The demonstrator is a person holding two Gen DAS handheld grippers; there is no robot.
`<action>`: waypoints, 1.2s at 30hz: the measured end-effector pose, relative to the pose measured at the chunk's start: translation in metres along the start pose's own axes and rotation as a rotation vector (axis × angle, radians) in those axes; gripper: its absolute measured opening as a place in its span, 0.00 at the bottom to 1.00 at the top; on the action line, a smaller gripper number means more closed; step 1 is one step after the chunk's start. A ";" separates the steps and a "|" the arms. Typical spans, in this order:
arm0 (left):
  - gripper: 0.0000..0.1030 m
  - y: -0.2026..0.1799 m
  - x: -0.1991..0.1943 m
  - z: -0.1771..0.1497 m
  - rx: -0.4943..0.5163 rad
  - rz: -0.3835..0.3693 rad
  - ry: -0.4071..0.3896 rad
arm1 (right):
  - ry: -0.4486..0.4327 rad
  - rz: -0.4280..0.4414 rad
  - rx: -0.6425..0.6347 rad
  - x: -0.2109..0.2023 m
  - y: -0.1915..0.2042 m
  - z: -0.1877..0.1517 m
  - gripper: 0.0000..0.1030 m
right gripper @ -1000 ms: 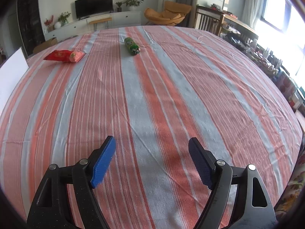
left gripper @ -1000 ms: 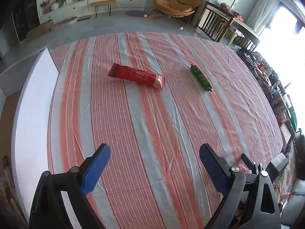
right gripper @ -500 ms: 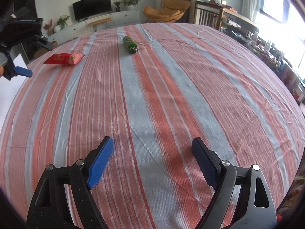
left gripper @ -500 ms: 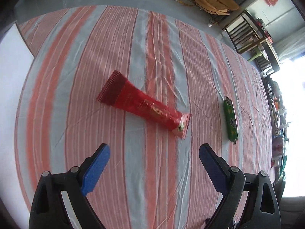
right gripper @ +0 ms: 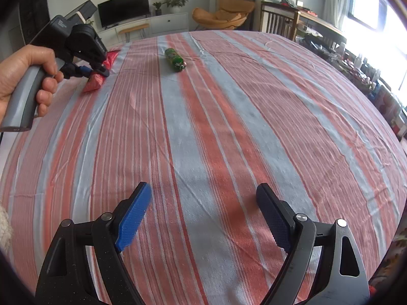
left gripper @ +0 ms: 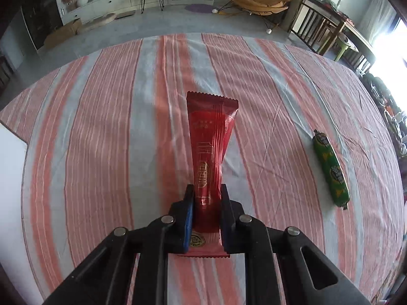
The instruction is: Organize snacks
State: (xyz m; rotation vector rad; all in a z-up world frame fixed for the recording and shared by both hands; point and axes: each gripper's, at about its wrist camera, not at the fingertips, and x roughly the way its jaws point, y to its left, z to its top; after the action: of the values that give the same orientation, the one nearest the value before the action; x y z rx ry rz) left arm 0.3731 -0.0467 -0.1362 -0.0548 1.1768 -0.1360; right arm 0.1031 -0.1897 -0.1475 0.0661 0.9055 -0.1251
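Note:
My left gripper (left gripper: 206, 190) is shut on the near end of a long red snack packet (left gripper: 211, 142), which points away from me over the striped tablecloth. A green snack stick (left gripper: 330, 169) lies on the cloth to the right of it. In the right wrist view the left gripper (right gripper: 100, 72) holds the red packet (right gripper: 94, 84) at the far left, and the green stick (right gripper: 175, 59) lies further back. My right gripper (right gripper: 203, 203) is open and empty, low over the cloth near the front.
A red and grey striped tablecloth (right gripper: 229, 127) covers the table. A white board (left gripper: 10, 165) lies at the table's left edge. Chairs and a cluttered side table (right gripper: 318, 33) stand beyond the far right edge.
My left gripper came down over the red packet, turned in line with it and shut on its near end. My right gripper has stayed open and almost still.

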 end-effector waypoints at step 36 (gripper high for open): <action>0.99 0.059 -0.062 -0.192 0.099 0.082 -0.210 | 0.010 0.022 -0.011 0.004 0.001 0.001 0.87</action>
State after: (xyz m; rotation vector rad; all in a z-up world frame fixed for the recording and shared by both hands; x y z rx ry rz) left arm 0.1769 0.0257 -0.1599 0.0656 0.9600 -0.1130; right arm 0.1060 -0.1894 -0.1499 0.0665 0.9150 -0.0996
